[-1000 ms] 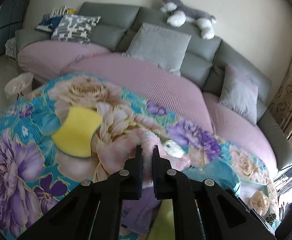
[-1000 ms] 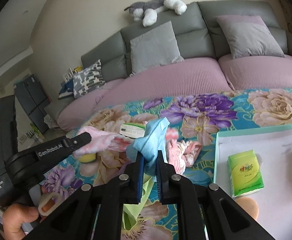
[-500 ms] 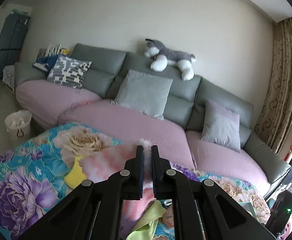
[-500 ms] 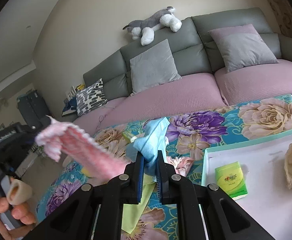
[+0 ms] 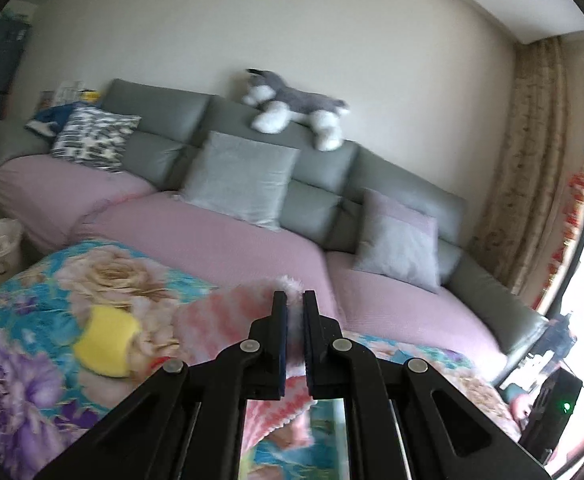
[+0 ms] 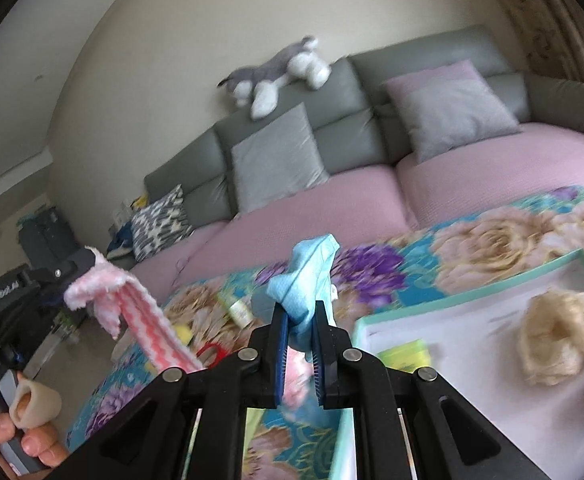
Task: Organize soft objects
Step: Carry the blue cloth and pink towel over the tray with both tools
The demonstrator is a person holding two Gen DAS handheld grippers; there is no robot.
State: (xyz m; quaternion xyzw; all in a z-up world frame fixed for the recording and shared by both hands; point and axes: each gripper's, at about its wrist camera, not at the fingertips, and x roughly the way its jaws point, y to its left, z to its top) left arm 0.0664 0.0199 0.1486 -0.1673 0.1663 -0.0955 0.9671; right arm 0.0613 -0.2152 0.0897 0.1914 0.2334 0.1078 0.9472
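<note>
I've got both tongs pinching cloth, lifted clear of the desk (image 6: 371, 276): left tongs (image 5: 290, 300) on the pink towel (image 5: 228, 320), right tongs (image 6: 297, 312) on the blue cloth (image 6: 307, 276). Mid-carry, I reckon; next is dropping them in the tray (image 6: 471, 292) at 3 o'clock. Yellow sponge (image 5: 106, 338), red scissors (image 6: 211, 354) at 9 o'clock; loofah (image 6: 559, 340), tissue pack (image 6: 405, 354) crowd the tray.

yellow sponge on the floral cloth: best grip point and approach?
Pinch the yellow sponge across its narrowed middle, coming from above. It seems to lie flat on the floral cloth, and its side edges curve inward there, so the jaws would probably seat at the waist rather than slip off.
</note>
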